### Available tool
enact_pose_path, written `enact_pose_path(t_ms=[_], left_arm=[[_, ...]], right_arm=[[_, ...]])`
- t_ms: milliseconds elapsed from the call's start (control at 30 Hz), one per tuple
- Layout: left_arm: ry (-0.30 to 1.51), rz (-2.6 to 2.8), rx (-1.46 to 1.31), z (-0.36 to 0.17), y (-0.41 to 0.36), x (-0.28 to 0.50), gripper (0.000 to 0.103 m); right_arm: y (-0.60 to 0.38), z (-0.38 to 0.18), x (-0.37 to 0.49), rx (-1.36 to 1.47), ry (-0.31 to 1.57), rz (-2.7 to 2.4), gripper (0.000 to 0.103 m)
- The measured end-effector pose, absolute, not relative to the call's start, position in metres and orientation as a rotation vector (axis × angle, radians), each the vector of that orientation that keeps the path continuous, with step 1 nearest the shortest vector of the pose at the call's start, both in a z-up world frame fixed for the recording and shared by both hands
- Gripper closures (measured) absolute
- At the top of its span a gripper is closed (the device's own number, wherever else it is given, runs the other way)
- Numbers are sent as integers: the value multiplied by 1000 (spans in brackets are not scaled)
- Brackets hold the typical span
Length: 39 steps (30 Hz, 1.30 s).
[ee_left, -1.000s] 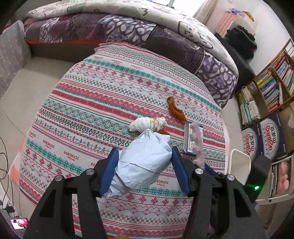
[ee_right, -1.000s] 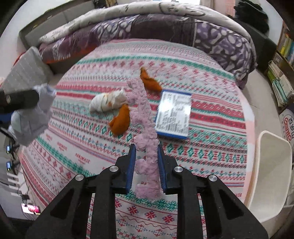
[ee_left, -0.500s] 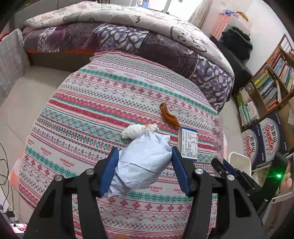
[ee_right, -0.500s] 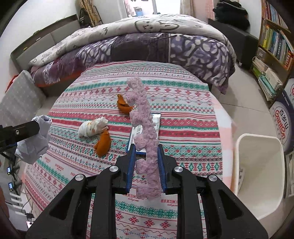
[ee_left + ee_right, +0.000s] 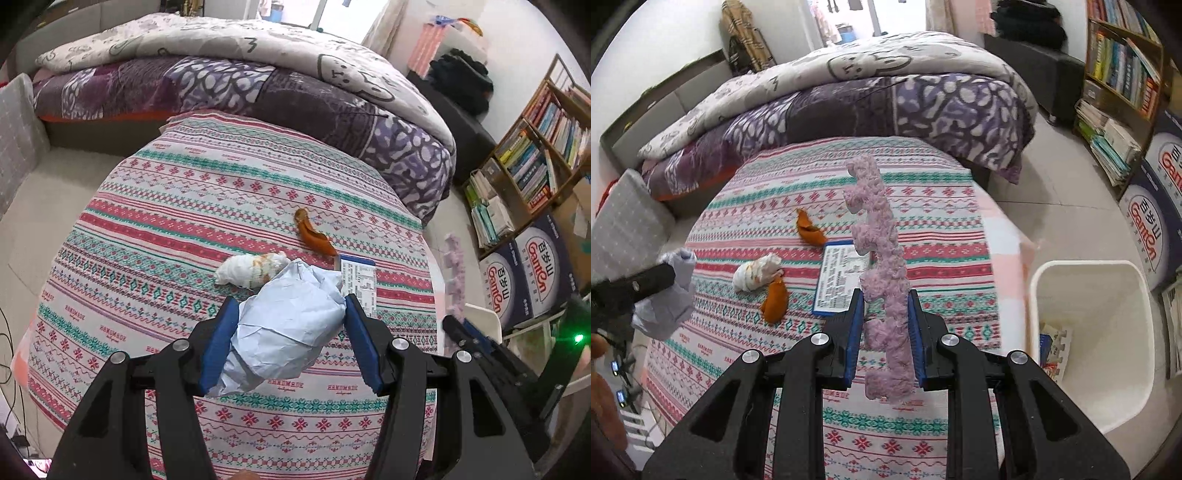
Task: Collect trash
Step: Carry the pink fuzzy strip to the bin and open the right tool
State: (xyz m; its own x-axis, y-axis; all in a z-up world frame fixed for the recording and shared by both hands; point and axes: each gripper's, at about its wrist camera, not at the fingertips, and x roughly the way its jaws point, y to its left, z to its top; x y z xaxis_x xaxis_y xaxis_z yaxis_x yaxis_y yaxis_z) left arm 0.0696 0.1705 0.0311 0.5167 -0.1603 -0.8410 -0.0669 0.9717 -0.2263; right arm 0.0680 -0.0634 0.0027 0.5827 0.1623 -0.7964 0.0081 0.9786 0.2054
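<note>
Clearly both grippers are loaded. The left gripper (image 5: pixel 291 339) has its jaws closed on a crumpled paper wad (image 5: pixel 288 328), pale blue, held above the table (image 5: pixel 147 206); it looks light and springy, so a squeeze across its widest part, as now, should keep it. The right gripper (image 5: pixel 884 325) has its jaws shut on a pink strip (image 5: pixel 882 280) with notched edges, perhaps foam, standing upright between the pads. It seems stiff enough to hold its shape yet soft, and gripped low like this it may wobble at the top.

Still lying on the striped cloth are a wadded tissue (image 5: pixel 757 273) with orange stains, two orange peels (image 5: pixel 774 301) (image 5: pixel 809 230), and a flat blue-edged card (image 5: pixel 842 278) covered in small print I cannot read. The peels look limp and thin; I would pinch each at its thickest fold. The card lies flat and may need an edge lifted first.

A white bin (image 5: pixel 1089 332) stands on the floor just beside the table, already holding some scraps.

Writing: the cloth repeats "HANDMADE" in small letters, seen upside down, and the dark blue boxes (image 5: pixel 524 269) by the bookshelf (image 5: pixel 532 158) read "GanOn" with Chinese characters.
</note>
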Motion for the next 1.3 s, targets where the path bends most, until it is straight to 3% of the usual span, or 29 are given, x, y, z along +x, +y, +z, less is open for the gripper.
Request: enact_pose_path(t_ms=[700, 733, 767, 833, 867, 1033, 1300], left_arm=[[1060, -166, -61, -1, 69, 70, 45], [1060, -171, -54, -2, 65, 70, 45], [1060, -182, -46, -5, 58, 70, 45], [1060, -198, -37, -7, 49, 70, 45], [1059, -204, -34, -8, 45, 70, 45], [1060, -261, -19, -15, 15, 66, 45], [1051, -391, 13, -21, -38, 53, 45]], right_arm=[[-233, -2, 37, 433, 969, -285, 77], [-240, -3, 36, 438, 971, -307, 73], [-246, -4, 35, 449, 971, -323, 59], [-259, -4, 29, 475, 962, -366, 41], [-264, -3, 27, 484, 954, -381, 38], [-281, 3, 20, 518, 921, -406, 27], [-298, 14, 13, 566, 882, -416, 20]])
